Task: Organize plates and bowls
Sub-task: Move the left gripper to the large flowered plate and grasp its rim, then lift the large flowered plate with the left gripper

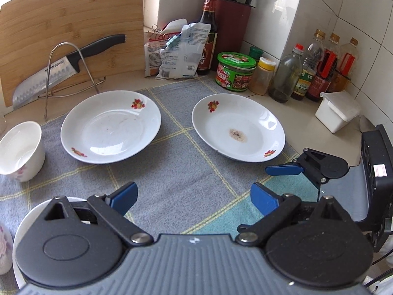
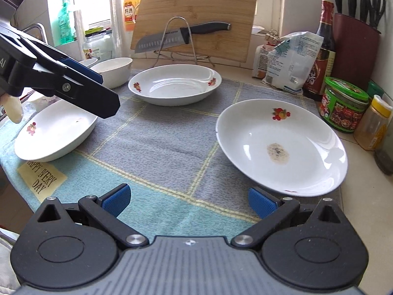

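White porcelain was seen unstacked: a stained floral plate [image 2: 280,145] right of centre, a clean floral plate [image 2: 175,83] above centre, a third plate [image 2: 56,135] at left, white bowls [image 2: 114,70] upper left. Left gripper [image 1: 194,198] and right gripper [image 2: 188,201] were held spread, empty. Nothing appeared organized.

Each hand-held gripper, left [image 1: 194,198] and right [image 2: 189,202], has a ribbed grey body, black linkage arms on silver pivot screws, and textured blue fingertip pads [image 2: 261,202].
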`<state>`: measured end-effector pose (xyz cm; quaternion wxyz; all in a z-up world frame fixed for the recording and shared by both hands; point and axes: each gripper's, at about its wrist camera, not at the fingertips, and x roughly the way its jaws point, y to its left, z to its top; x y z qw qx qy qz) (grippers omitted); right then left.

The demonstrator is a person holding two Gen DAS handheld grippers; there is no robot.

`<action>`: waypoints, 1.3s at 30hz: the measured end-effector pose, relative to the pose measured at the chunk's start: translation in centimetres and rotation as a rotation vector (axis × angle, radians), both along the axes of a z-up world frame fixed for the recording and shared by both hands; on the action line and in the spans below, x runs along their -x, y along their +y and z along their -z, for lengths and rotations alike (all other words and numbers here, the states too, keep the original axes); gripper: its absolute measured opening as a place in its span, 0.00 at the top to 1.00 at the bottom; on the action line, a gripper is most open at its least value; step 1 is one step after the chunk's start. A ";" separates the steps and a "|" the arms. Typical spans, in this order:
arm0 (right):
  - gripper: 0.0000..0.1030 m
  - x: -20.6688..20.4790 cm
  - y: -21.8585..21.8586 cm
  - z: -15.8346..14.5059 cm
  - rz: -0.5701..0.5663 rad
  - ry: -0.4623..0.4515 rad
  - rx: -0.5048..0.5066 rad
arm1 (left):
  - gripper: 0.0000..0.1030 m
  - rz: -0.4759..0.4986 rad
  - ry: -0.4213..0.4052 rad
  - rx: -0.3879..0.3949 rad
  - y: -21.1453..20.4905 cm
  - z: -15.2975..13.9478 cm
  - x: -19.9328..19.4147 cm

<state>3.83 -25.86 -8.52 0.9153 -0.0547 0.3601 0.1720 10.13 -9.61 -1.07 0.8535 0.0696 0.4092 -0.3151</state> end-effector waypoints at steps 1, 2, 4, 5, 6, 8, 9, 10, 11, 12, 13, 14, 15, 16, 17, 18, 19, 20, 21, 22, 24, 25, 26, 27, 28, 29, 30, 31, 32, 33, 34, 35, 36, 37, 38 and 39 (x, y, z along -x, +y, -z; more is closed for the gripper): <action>0.00 0.1 0.7 0.0 -0.010 0.000 0.002 | 0.05 -0.002 0.006 0.003 0.5 0.1 0.1; 0.00 0.3 1.3 0.0 -0.014 -0.001 0.005 | 0.05 -0.001 0.010 0.004 1.0 0.3 0.3; 0.00 0.4 2.6 0.1 -0.015 0.000 0.015 | 0.05 0.015 0.012 0.005 2.1 0.6 0.5; 0.00 0.5 3.4 0.1 -0.014 0.004 0.020 | 0.05 0.023 0.015 0.008 2.6 0.7 0.6; 0.00 0.6 4.1 0.2 -0.010 0.009 0.027 | 0.05 0.031 0.021 0.013 3.3 0.8 0.6; 0.00 1.0 5.7 0.0 -0.001 0.019 0.039 | 0.05 0.051 0.040 0.018 4.5 1.0 0.7; 0.00 1.2 6.4 0.0 -0.002 0.019 0.037 | 0.05 0.064 0.044 0.018 5.0 1.1 0.7; 0.00 1.4 7.2 -0.1 -0.003 0.020 0.033 | 0.05 0.080 0.045 0.017 5.7 1.1 0.8; 0.00 1.6 7.9 -0.1 -0.003 0.023 0.031 | 0.05 0.091 0.049 0.015 6.2 1.2 0.7; 0.00 1.7 8.7 0.0 -0.001 0.026 0.032 | 0.05 0.102 0.054 0.015 6.8 1.2 0.6; 0.00 1.9 9.5 0.1 0.001 0.030 0.034 | 0.05 0.114 0.059 0.016 7.3 1.3 0.5; 0.00 2.1 10.2 0.2 -0.001 0.033 0.035 | 0.05 0.129 0.062 0.014 7.8 1.4 0.5; 0.00 2.3 10.9 0.4 -0.005 0.035 0.036 | 0.05 0.145 0.064 0.010 8.3 1.5 0.4; 0.00 2.5 11.7 0.5 -0.010 0.038 0.037 | 0.05 0.158 0.066 0.004 8.7 1.6 0.3; 0.00 2.6 12.3 0.6 -0.015 0.040 0.038 | 0.05 0.171 0.065 -0.002 9.1 1.7 0.3; 0.00 2.7 12.9 0.7 -0.019 0.041 0.038 | 0.05 0.184 0.064 -0.007 9.5 1.7 0.2; 0.00 2.8 13.4 0.8 -0.021 0.040 0.038 | 0.05 0.192 0.064 -0.011 9.8 1.8 0.1; 0.00 2.9 14.0 0.9 -0.025 0.041 0.037 | 0.05 0.197 0.066 -0.014 10.1 1.8 0.1; 0.00 2.9 14.5 1.0 -0.032 0.042 0.036 | 0.05 0.205 0.070 -0.012 10.4 1.9 0.0; 0.00 3.0 15.0 1.2 -0.038 0.041 0.041 | 0.05 0.212 0.075 -0.010 10.7 1.9 -0.2; 0.00 3.2 16.0 1.4 -0.052 0.036 0.053 | 0.05 0.224 0.088 -0.010 11.2 2.1 -0.6; 0.00 3.2 16.5 1.5 -0.058 0.035 0.056 | 0.05 0.230 0.096 -0.011 11.4 2.2 -0.8; 0.00 3.3 16.8 1.6 -0.060 0.033 0.058 | 0.05 0.235 0.101 -0.014 11.7 2.3 -1.0; 0.00 3.3 17.1 1.7 -0.065 0.032 0.058 | 0.05 0.239 0.105 -0.024 11.9 2.3 -1.3; 0.00 3.3 17.5 1.7 -0.070 0.029 0.055 | 0.05 0.245 0.105 -0.032 12.1 2.3 -1.6; 0.00 3.4 17.7 1.7 -0.071 0.025 0.054 | 0.05 0.252 0.103 -0.040 12.2 2.2 -1.8; 0.00 3.4 17.9 1.7 -0.072 0.020 0.054 | 0.05 0.260 0.102 -0.049 12.5 2.1 -2.2; 0.00 3.4 18.2 1.8 -0.076 0.018 0.052 | 0.05 0.266 0.103 -0.053 12.7 2.0 -2.5; 0.00 3.4 18.4 1.8 -0.081 0.015 0.051 | 0.05 0.270 0.103 -0.057 12.9 1.8 -2.9; 0.00 3.4 18.7 1.8 -0.085 0.008 0.051 | 0.05 0.271 0.102 -0.062 13.1 1.7 -3.3; 0.00 3.3 18.9 1.9 -0.089 0.005 0.049 | 0.05 0.270 0.100 -0.068 13.2 1.5 -3.8; 0.00 3.3 19.1 1.9 -0.093 0.005 0.046 | 0.05 0.271 0.098 -0.074 13.3 1.4 -4.3; 0.00 3.2 19.4 2.0 -0.095 0.004 0.042 | 0.05 0.273 0.097 -0.080 13.3 1.3 -4.8; 0.00 3.2 19.6 2.0 -0.097 0.000 0.035 | 0.05 0.271 0.100 -0.082 13.4 1.2 -5.3; 0.00 3.2 19.8 2.0 -0.098 -0.006 0.034 | 0.05 0.273 0.106 -0.084 13.5 1.2 -5.7; 0.00 3.1 20.1 2.1 -0.100 -0.012 0.032 | 0.05 0.276 0.112 -0.084 13.6 1.2 -6.2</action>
